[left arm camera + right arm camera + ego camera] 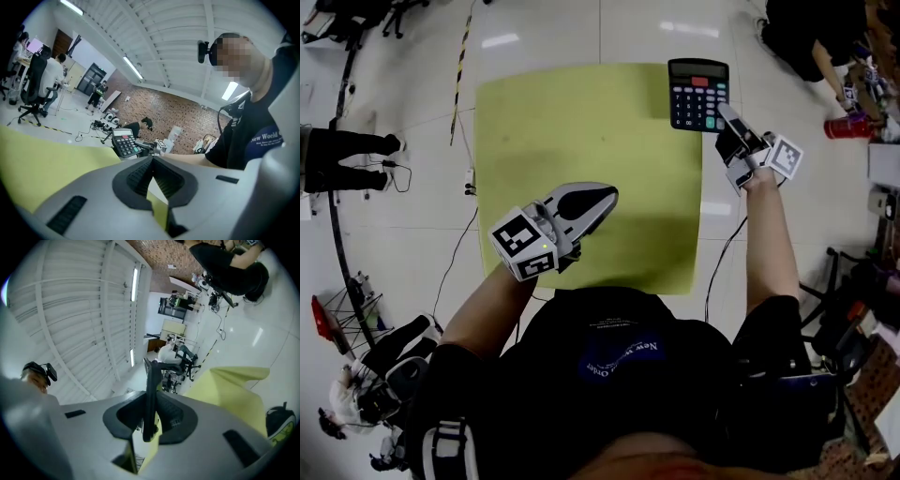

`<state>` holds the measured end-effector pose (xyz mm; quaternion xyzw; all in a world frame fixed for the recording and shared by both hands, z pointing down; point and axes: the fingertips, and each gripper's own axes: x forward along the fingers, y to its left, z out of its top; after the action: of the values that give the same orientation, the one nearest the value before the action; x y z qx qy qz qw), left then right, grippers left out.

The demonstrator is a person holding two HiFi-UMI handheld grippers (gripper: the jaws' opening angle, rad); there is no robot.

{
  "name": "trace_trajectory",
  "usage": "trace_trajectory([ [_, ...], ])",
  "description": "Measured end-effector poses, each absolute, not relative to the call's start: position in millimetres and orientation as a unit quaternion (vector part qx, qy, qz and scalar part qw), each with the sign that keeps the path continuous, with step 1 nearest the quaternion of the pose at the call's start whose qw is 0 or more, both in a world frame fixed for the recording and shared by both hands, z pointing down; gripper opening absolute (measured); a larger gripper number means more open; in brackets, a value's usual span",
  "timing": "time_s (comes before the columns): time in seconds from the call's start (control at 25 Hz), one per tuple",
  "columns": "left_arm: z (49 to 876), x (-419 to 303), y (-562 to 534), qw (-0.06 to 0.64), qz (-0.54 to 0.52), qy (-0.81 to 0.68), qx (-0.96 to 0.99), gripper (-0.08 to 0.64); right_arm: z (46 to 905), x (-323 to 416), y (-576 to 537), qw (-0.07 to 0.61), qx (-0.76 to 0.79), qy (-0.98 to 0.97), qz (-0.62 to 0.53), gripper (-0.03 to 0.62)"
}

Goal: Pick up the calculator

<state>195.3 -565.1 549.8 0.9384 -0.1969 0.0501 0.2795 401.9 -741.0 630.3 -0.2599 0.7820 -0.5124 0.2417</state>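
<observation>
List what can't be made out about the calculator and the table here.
- Calculator key labels: too small, head and left gripper views.
- Calculator face, right gripper view: edge-on between the right gripper's jaws.
- Table's near left corner, head view: behind the left gripper.

You are working with two grippers, the left gripper [605, 199] and the right gripper [727, 112], over one yellow-green table [581, 122]; one calculator [697, 94] is showing at the table's far right corner.

The person's dark shirt [623, 352] carries white print reading "New World Order". Key labels on the calculator [698, 94] are too small to read.
</observation>
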Motion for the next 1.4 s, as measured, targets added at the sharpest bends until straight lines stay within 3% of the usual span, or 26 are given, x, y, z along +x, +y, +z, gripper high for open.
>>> trace_trajectory([
  [0.48,475,63,-513,0.234,0.0,-0.223,0.946,0.006,505,251,-624,0.292,-0.241,0.776,-0.504,0.056],
  [0.88,385,-92,-433,0.166,-0.032,-0.236,0.957,0.006,393,83,-493,0.296,-0.236,0.795,-0.475,0.057],
  [1.16,346,-120,-397,0.15,-0.058,-0.251,0.955,0.006,331,55,-431,0.296,-0.21,0.813,-0.455,0.057],
  [1.4,327,-103,-384,0.138,-0.083,-0.276,0.948,0.006,305,83,-408,0.299,-0.182,0.825,-0.445,0.057],
])
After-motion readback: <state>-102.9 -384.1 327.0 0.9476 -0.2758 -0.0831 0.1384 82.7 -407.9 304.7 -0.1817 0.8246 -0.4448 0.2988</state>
